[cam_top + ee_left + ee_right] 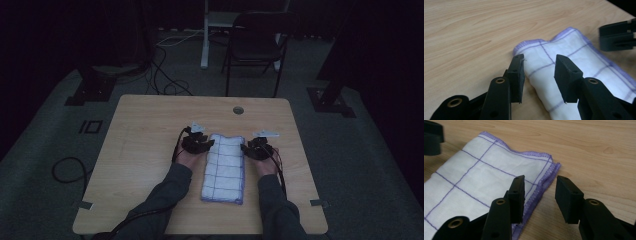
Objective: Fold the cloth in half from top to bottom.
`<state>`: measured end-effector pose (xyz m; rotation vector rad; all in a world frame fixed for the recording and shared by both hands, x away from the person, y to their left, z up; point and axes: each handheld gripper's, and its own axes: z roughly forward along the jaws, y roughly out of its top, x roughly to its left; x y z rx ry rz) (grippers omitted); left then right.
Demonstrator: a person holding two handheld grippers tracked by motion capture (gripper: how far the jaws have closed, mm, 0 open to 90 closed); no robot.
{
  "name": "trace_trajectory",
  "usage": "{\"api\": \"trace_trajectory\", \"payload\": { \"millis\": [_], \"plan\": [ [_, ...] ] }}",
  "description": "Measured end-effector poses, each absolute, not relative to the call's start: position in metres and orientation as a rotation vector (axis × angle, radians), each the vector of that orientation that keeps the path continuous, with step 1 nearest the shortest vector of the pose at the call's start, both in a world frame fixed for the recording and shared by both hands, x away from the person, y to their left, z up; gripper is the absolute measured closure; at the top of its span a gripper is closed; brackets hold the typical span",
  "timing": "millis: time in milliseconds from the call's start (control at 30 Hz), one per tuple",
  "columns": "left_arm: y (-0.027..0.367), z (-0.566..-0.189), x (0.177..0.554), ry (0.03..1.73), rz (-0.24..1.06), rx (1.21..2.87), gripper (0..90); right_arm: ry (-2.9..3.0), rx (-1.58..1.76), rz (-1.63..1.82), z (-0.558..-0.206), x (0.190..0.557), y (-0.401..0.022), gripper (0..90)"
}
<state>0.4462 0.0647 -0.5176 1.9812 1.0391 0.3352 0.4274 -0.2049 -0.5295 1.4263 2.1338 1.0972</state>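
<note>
A folded white woven cloth [223, 167], gridded and hemmed in purple, is laid on the pale wood-grain counter [145, 145]. It is flanked by the left claw [209, 145] and right claw [246, 148]. Both are held wide with flat black pads, nothing gripped.

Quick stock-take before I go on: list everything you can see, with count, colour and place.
folded cloth: one, white with purple grid lines and purple hem, near middle of the table, between the two tongs
table: one, light wood, centre of the high view
cable hole: one, grey, far edge of the table top
folding chair: one, dark, on the floor beyond the table
floor cables: several, dark and white, beyond the table's far left
left tongs: one, black, open astride the cloth's left edge
right tongs: one, black, open at the cloth's right hem
forearms: two, grey sleeves, from the near edge
</note>
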Motion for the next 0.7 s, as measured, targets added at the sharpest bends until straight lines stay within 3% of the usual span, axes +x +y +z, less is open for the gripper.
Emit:
{"api": "trace_trajectory", "payload": {
  "millis": [400, 700],
  "plan": [
    [0.060, -0.532, 0.473, 1.155, 0.342, 2.013, 57.1, 2.115, 1.443, 1.096, -0.527, 0.437, -0.203, 58.6],
    [0.054, -0.541, 0.478, 1.147, 0.352, 2.034, 56.8, 2.111, 1.490, 1.071, -0.533, 0.452, -0.196, 57.6]
  ]
}}
